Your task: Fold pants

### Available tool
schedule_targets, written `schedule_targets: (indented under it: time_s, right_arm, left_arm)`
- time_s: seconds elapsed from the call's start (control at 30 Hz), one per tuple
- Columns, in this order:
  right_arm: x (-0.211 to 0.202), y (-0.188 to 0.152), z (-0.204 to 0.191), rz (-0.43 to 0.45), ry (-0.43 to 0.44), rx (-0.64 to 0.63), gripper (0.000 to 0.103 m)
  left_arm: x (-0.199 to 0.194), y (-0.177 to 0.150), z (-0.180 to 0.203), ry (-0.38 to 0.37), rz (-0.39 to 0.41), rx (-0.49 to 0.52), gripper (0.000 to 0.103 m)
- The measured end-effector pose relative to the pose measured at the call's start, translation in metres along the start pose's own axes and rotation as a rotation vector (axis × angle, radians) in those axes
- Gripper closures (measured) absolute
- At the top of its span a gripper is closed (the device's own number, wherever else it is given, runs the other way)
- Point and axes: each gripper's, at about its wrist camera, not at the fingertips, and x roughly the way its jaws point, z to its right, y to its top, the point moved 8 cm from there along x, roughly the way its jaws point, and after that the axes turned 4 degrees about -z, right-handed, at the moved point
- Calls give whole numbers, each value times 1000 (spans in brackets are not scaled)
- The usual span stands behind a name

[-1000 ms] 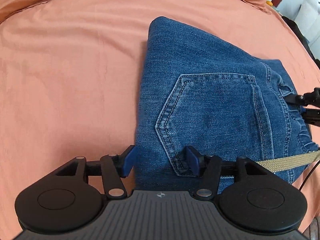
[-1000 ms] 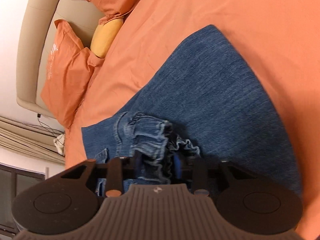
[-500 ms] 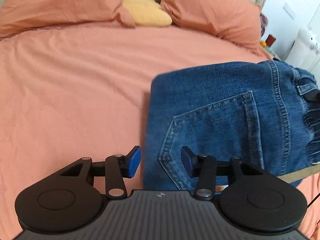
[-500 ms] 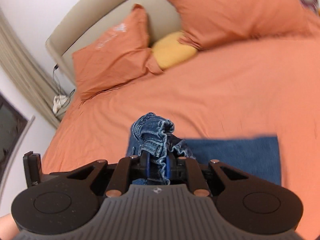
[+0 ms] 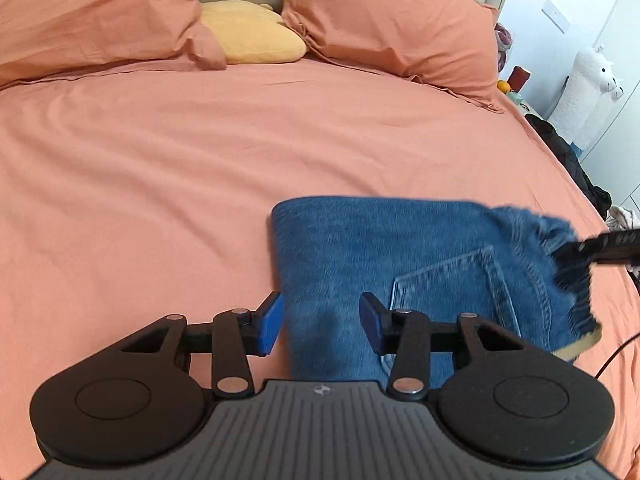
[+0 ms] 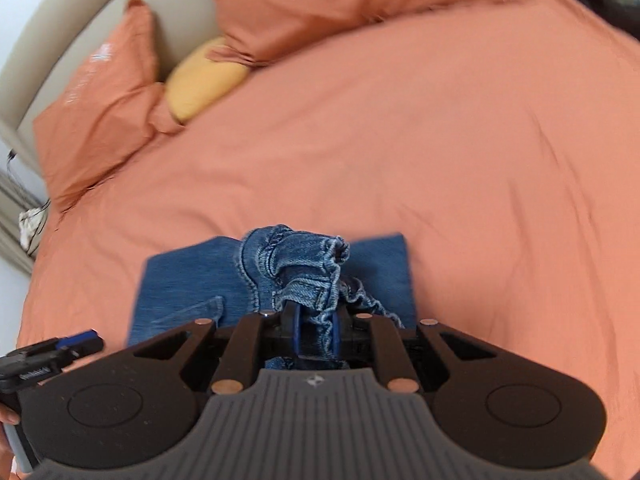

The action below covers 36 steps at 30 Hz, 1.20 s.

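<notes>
Folded blue denim pants lie on the orange bed sheet, back pocket up. My left gripper is open and empty, its blue pads straddling the near left edge of the pants. My right gripper is shut on the bunched waistband of the pants and holds it raised. The right gripper also shows in the left wrist view at the right edge of the pants. The left gripper also shows in the right wrist view at lower left.
Two orange pillows and a yellow cushion lie at the headboard. A white plush toy and dark clothes sit off the bed's right side. A tan strap hangs near the pants.
Both grippers tilted up, bringing the pillows into view. My right gripper lifted the waistband higher. The pants slid lower in the left wrist view. My left gripper stayed open.
</notes>
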Motion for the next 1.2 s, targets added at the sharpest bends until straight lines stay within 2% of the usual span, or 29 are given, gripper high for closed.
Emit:
schedule_targets:
  time_s: [0.3,0.43,0.5,0.6,0.67,0.73,0.77,0.83,0.97,1.03,1.07,1.2]
  right_arm:
    - [55,-2,40,-79,-15,55,90]
    - [61,-1,47,-88,26,75,89]
    - [61,-4,50,-85,32,79,89]
    - [65,-3,46,-75,23,76,88]
    - [62,-4,46,-71,18,82,87]
    - [57,-4,42,-64,-6,80,81]
    - [52,-6,40,-54,-23,62,75]
    - [37,-10,31,-21,-62,11,71]
    - [3,-29,16,37,-134,-116,71]
    - [-13,-42,8,64,-161,-182,77]
    - [-19,-49,4,79,-168,-213,83]
    - [-29,-80,-5,110,-145,-252,83]
  left_arm:
    - [50,36,5,29,16,1,57]
    - [83,42,-5,135,-43,15,62]
    - [98,39,-11,161,-84,20,59]
    - [100,37,-13,187,-87,27,51]
    - [94,37,-13,204,-89,28,51]
    - [80,36,-13,228,-78,34,57]
    - [72,35,-11,235,-69,45,60]
    - [52,30,-5,217,-46,72,60]
    - [12,8,6,174,-26,112,60]
    - [-3,-7,13,148,-29,128,60]
    - [-10,-15,17,135,-32,135,60]
    - [-29,-51,31,88,-54,158,62]
